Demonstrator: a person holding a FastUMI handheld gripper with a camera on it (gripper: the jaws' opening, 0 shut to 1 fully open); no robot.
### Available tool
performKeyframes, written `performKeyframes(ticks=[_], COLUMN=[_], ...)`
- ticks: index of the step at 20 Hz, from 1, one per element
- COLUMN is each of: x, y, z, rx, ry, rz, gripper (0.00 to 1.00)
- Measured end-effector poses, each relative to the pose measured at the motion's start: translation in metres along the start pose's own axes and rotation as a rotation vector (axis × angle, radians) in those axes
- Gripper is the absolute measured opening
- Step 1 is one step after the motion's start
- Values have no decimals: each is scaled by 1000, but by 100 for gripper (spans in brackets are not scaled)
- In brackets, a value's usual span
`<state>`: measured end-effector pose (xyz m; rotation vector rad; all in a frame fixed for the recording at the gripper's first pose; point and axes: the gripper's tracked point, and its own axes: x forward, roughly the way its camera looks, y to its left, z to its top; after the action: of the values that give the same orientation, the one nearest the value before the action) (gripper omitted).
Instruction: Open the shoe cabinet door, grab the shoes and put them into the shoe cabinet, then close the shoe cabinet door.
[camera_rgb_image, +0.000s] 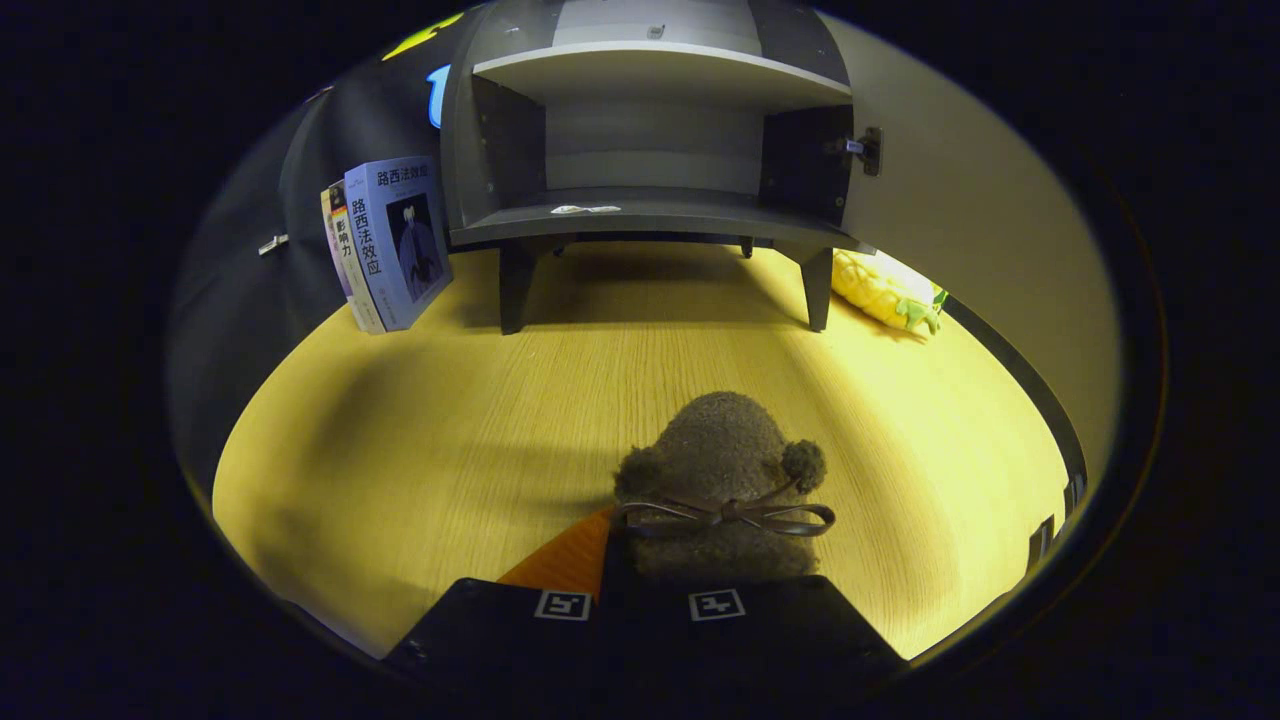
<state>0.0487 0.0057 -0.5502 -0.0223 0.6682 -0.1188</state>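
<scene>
The shoe's (722, 480) heel end is hidden behind the fingers (640, 610), so whether both press on it cannot be told. At twelve o'clock the cabinet's (650, 150) top is cut off; its open door (960, 250) runs out of sight at three o'clock and covers part of the yellow toy (885, 290), perhaps a plush pineapple. A small pale scrap (585, 209) on the lower shelf is too small to identify.

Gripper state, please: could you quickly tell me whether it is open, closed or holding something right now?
Gripper: closed on the fuzzy brown shoe, held above the wooden floor, short of the open cabinet.
</scene>
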Motion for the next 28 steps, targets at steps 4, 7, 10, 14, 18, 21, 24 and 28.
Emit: performKeyframes(ticks=[4, 7, 10, 14, 18, 21, 24, 28], x=[7, 6, -2, -28, -62, -91, -123, -144], y=[-2, -2, -11, -25, -25, -21, -24, -23], z=[10, 10, 7, 15, 42, 88, 163, 249], rx=[-4, -3, -18, -65, -89, -81, -61, -28], ry=[4, 13, 41, 41, 10, -28, -114, -189], rz=[1, 17, 13, 32, 84, 133, 150, 159], gripper=[5, 5, 5, 5, 5, 5, 5, 5])
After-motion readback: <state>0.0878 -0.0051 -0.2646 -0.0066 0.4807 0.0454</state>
